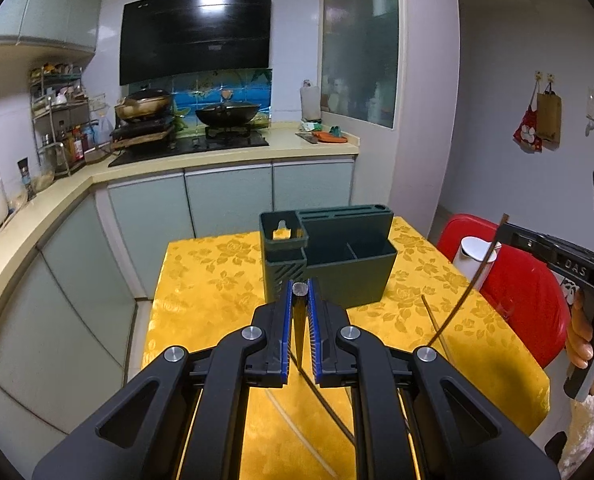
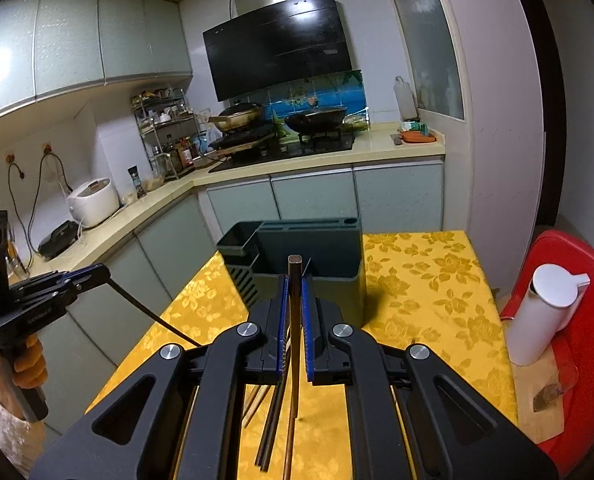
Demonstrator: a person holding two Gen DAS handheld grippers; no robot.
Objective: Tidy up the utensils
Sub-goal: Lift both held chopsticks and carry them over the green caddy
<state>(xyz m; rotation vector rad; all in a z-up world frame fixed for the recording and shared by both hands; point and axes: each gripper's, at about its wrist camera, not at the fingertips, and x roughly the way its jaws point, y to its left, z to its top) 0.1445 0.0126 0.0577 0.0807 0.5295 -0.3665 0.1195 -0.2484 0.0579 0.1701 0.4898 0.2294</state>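
Both my tongs are clamped shut, each on one chopstick. My left gripper (image 1: 300,300) pinches a dark chopstick (image 1: 299,336) near its butt, and my right gripper (image 2: 295,300) holds a brown chopstick (image 2: 294,320) likewise. Each stick's long axis slants, tip hanging down toward me over the yellow table (image 1: 201,280). The green holder (image 1: 337,256) stands straight ahead toward the table's far edge, open compartments upward, the left one looking slightly nearer.

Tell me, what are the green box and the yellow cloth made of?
The green box looks like matte moulded plastic, with smooth thin walls and dull sheen. The yellow cloth seems a glossy woven fabric, maybe satin: its rose pattern shines.
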